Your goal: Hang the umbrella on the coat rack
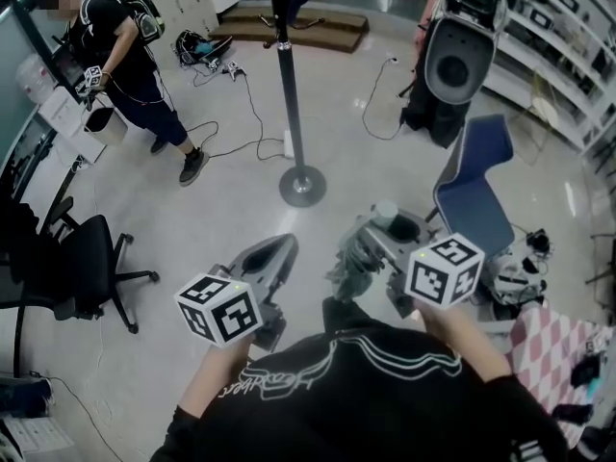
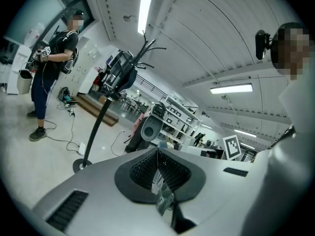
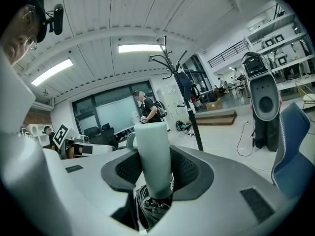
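One umbrella (image 3: 153, 132), pale handle gripped upright in the right gripper (image 3: 155, 168), well short of the single coat rack (image 1: 289, 94) ahead. Left gripper (image 2: 158, 167) pinched fully shut. Shirt (image 1: 385, 393) lettering's too blurred to read.

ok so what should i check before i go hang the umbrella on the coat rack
1. Right claw shut on the umbrella, by its pale handle: ok
2. Left claw shut; anything pinched in it: cannot tell
3. Coat rack upright, ahead: ok
4. Bare top hooks on it: ok
5. Floor to the rack: a cable lies by its base: not ok
6. Other person stands off to the left: ok
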### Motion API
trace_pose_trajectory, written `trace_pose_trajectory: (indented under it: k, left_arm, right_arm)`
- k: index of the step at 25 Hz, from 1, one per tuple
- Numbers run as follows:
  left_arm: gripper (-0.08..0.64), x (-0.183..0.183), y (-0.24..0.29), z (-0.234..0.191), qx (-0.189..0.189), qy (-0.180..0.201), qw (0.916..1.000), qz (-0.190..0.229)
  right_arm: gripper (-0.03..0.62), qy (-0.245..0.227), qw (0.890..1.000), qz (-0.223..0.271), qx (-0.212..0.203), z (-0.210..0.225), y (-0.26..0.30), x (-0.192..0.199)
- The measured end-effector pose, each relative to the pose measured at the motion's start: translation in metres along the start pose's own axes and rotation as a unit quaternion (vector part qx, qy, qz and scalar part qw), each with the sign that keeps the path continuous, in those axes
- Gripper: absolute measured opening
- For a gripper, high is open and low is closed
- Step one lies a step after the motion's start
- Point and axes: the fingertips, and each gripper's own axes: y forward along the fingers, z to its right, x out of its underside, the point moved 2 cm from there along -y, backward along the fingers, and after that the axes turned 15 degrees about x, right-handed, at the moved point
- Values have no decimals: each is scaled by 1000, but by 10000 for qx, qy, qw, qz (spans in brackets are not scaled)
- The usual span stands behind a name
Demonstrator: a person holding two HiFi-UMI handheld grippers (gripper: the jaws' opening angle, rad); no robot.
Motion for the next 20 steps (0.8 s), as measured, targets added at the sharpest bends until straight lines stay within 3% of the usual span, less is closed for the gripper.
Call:
trace_pose_trajectory:
  k: [15, 20]
  left_arm:
    - [0, -88, 133, -124, -464, -241, 9986, -12]
    - [0, -103, 164, -141, -543, -257, 9982, 22]
  right_arm:
    - [164, -192, 9992, -247, -240, 113, 153, -82]
    - [164, -140, 9988, -296, -372, 138, 178, -96]
